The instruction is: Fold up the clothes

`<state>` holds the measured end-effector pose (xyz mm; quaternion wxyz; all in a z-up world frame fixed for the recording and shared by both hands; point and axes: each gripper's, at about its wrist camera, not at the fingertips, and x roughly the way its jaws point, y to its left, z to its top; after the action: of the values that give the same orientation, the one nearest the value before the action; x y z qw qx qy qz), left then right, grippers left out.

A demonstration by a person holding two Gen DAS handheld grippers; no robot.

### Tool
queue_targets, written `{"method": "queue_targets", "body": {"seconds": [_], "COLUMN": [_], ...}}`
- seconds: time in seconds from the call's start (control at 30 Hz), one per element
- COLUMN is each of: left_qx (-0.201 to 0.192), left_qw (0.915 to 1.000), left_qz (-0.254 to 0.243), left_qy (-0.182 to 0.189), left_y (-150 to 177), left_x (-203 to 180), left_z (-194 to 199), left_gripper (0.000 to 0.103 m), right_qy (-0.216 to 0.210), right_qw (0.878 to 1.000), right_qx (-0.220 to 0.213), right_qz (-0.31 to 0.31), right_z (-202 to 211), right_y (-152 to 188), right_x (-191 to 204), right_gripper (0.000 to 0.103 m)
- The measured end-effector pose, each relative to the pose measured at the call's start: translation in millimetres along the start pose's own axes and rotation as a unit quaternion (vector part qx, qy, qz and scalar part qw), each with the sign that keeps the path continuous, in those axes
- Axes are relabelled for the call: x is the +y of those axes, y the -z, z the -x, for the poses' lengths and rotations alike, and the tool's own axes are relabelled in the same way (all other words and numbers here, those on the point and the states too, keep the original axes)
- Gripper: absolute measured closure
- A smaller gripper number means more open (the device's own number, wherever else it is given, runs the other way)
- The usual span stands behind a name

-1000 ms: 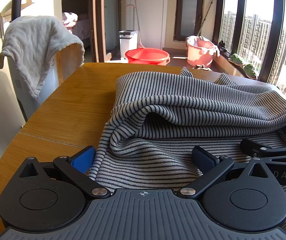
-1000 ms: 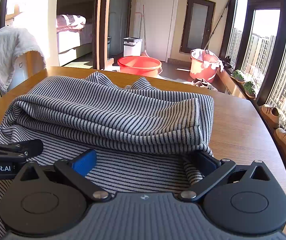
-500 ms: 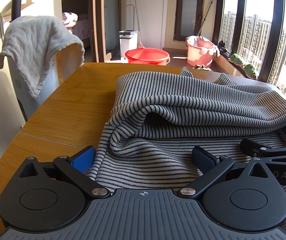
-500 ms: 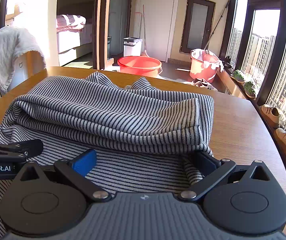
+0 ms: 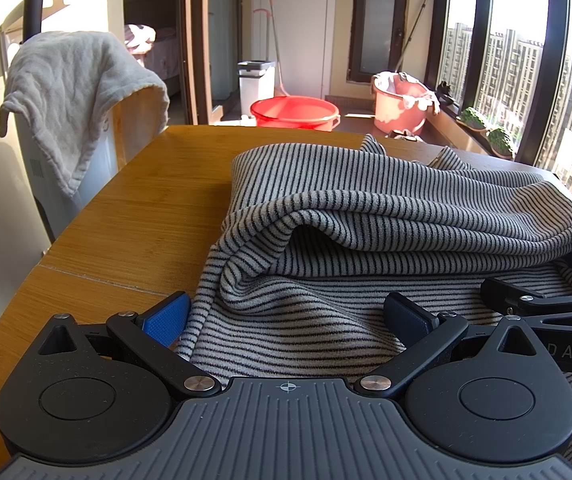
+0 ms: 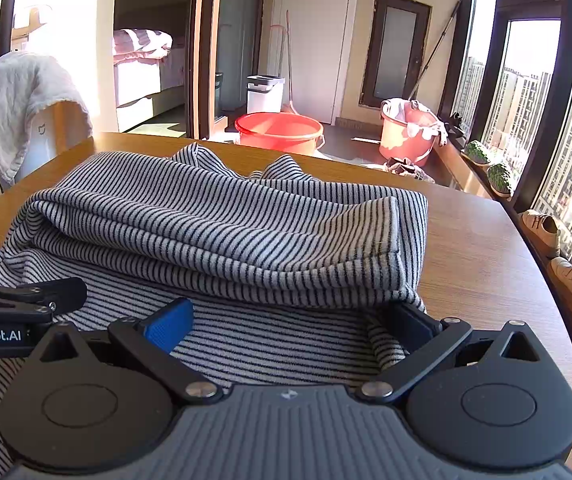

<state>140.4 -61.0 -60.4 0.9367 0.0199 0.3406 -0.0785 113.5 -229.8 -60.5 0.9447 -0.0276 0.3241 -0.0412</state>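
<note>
Two grippers: both spread wide, holding nothing.
Left wrist view: left gripper [image 5: 286,314] low over the striped garment [image 5: 386,216], folded on the wooden table [image 5: 142,216].
Right wrist view: right gripper [image 6: 288,322] over the garment's near layer.

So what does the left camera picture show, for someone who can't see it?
A striped grey garment lies half folded on a wooden table, with the open left gripper over its near edge. A red tub sits on the floor beyond.
</note>
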Motion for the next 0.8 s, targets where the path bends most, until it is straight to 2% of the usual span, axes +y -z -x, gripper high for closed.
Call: {"method": "queue_targets", "body": {"seconds": [0.8], "left_qx": [0.0], "left_qw": [1.0], "left_qz": [0.0], "left_qy": [0.0], "left_y": [0.3], "left_x": [-0.4], "left_z": [0.1], "left_gripper": [0.0], "right_qy": [-0.001], "right_qw": [1.0], "right_qx": [0.0], "right_qz": [0.0], "right_z": [0.5], "right_y": [0.3], "right_x": [-2.7], "right_gripper": [0.0]}}
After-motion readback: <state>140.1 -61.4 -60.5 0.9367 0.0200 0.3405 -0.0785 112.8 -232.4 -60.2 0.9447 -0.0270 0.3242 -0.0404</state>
